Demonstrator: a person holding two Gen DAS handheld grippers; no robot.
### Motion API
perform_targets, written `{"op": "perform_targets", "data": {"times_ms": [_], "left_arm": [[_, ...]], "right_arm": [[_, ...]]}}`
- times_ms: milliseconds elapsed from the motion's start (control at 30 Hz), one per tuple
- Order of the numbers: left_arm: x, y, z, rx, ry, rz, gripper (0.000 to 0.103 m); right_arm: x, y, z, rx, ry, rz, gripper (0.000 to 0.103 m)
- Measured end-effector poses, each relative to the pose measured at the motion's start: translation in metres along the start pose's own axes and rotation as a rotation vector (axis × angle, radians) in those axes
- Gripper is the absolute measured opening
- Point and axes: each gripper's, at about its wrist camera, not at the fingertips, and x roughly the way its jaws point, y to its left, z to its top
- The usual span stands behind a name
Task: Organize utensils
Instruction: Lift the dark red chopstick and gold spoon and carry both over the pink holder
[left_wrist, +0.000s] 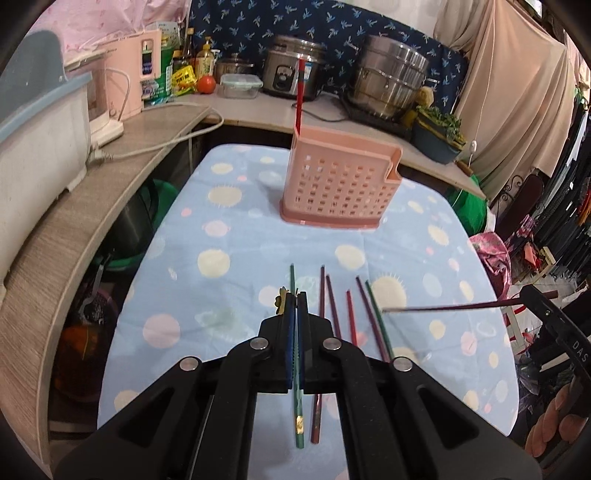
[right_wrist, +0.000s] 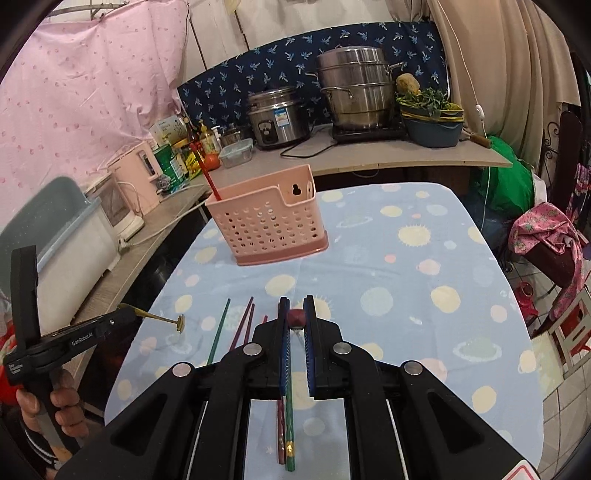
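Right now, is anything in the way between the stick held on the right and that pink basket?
Nothing visible. Between the dark red chopstick in the right gripper and the pink basket lies only bare tablecloth; the loose chopsticks lie flat, nearer and leftward.

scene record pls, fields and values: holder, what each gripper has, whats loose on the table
holder: pink perforated plastic caddy, upright on blue dotted tablecloth
in holder: one red chopstick, standing at its left end
left gripper: jaws shut on thin gold pick with flower end
right gripper: jaws shut on dark maroon chopstick
loose: coloured chopsticks lying on the cloth
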Motion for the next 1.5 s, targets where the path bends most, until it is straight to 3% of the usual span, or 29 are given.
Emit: {"op": "perform_targets", "data": {"times_ms": [233, 567, 800, 1067, 1300, 1500], "left_arm": [[-0.008, -0.014, 0.055, 0.010, -0.067, -0.033, 0.000], [-0.012, -0.034, 0.144, 0.009, -0.172, -0.087, 0.000], [0.007, -0.045, 0.192, -0.020, -0.177, -0.140, 0.000], [0.052, -0.034, 0.201, -0.052, -0.101, -0.106, 0.000], [0.101, -0.016, 0.188, -0.075, -0.004, -0.057, 0.000], [0.122, -0.010, 0.181, -0.079, 0.026, -0.024, 0.001]], "right_arm": [[0.004, -0.003, 0.048, 0.015, -0.078, 0.009, 0.007], [0.009, -0.004, 0.146, 0.073, -0.261, 0.045, 0.007], [0.031, 0.009, 0.205, 0.100, -0.358, 0.078, 0.007], [0.086, 0.028, 0.228, 0.056, -0.331, 0.082, 0.007], [0.137, 0.025, 0.213, 0.047, -0.243, 0.058, 0.007], [0.161, 0.018, 0.200, 0.055, -0.168, 0.050, 0.008]]}}
